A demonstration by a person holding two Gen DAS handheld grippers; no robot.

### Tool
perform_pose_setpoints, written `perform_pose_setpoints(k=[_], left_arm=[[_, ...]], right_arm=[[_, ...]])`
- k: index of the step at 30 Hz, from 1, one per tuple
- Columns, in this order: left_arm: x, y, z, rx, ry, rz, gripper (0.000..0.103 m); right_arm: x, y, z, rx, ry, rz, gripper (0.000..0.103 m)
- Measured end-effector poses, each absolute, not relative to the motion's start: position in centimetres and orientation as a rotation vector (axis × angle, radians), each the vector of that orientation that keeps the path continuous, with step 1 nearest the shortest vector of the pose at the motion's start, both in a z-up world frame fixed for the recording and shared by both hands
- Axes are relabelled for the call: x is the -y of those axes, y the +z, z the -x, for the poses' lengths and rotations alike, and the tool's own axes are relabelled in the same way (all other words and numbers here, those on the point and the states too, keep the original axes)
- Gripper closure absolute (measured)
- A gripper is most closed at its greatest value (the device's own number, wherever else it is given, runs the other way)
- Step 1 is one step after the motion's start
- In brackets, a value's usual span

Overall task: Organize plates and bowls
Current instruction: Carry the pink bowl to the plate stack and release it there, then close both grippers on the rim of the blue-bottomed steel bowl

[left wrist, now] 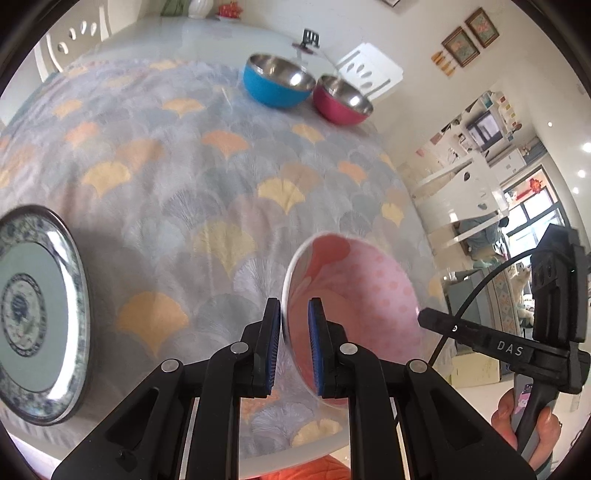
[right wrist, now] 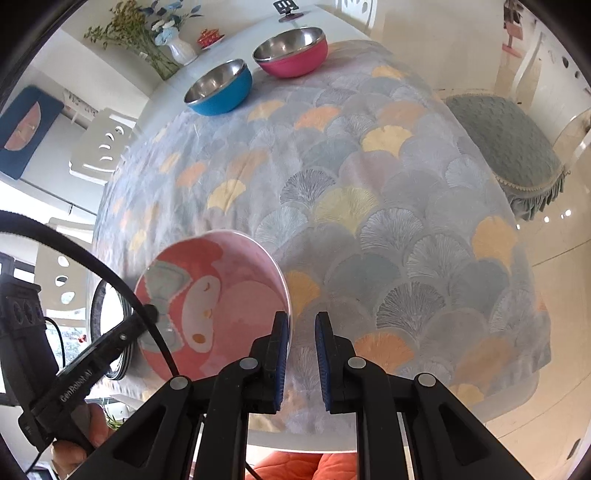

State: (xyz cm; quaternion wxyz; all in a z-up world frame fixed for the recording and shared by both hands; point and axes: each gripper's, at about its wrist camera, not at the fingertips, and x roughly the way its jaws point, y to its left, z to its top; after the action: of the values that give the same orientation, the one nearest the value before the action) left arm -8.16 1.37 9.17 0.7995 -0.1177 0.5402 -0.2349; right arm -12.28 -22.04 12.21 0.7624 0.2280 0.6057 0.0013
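The left gripper point(left wrist: 294, 345) carries a pink bowl point(left wrist: 354, 291), its black fingers with ribbed blue pads point(left wrist: 275, 347) set on either side of the thin white rim; whether the pads press the rim or merely straddle it cannot be told. The bowl is tilted almost onto its side above the near edge of the table point(left wrist: 207, 33), and its glazed outer wall shows a pale dot pattern. The right wrist view looks into the same pink bowl point(right wrist: 210, 306), where a cartoon face is printed on the smooth interior. The right gripper point(right wrist: 301, 360) has its tongs slightly apart with nothing between them; its left pad sits just beside the bowl's rim. A soft tablecloth point(left wrist: 177, 155) with a scalloped fan pattern in grey, yellow and orange covers the rounded table. A round plate point(left wrist: 35, 314) with a dark rim and a blue-and-white patterned border lies flat near the left edge. At the far side stand two hemispherical bowls with polished steel interiors, just beside each other: a blue bowl point(left wrist: 275, 83) and a magenta bowl point(left wrist: 343, 101). A white vase point(right wrist: 181, 50) with flowers stands near the far edge.
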Motion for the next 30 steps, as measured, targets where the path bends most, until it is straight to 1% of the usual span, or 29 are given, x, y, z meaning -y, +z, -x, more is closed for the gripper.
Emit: perform_pose_setpoints(k=[10,14,20,23,24,25,26,27,28,30], left_arm=[[-3.3,12.1,7.5,-1.093,-0.492,0.285,0.091],[-3.3,13.4,7.1,-1.068,-0.495,0.278,0.091],[-3.1,17.5,3.9,-0.982,-0.500,0.266,0.090],[-2.7,19.4,1.6,-0.946,-0.500,0.248,0.090],[-2.4,19.8,0.5,-0.942,-0.507,0.246,0.090],[-2.2,20.1,-0.5,-0.940,-0.516,0.244,0.088],[-1.9,20.2,-1.6,-0.942,-0.517,0.241,0.084],[-1.5,20.2,-3.0,-0.951,-0.508,0.239,0.069],[-1.3,20.1,-4.2,-0.960,-0.499,0.244,0.063],[-0.9,19.7,-6.7,-0.973,-0.501,0.270,0.062]], right_arm=[[22.5,15.4,11.7,-1.276,0.022,-0.482,0.089],[22.9,18.0,11.3,-1.225,0.031,-0.485,0.089],[24.4,22.3,8.7,-1.151,0.033,-0.476,0.089],[25.3,23.3,5.9,-1.125,0.031,-0.476,0.081],[25.5,23.5,4.8,-1.124,0.026,-0.471,0.074],[25.6,23.5,4.0,-1.124,0.023,-0.471,0.065],[25.8,23.5,2.9,-1.123,0.022,-0.479,0.059],[26.1,23.4,2.1,-1.120,0.027,-0.490,0.050],[26.2,23.3,1.1,-1.116,0.036,-0.504,0.049],[26.2,22.6,-1.0,-1.130,0.053,-0.508,0.049]])
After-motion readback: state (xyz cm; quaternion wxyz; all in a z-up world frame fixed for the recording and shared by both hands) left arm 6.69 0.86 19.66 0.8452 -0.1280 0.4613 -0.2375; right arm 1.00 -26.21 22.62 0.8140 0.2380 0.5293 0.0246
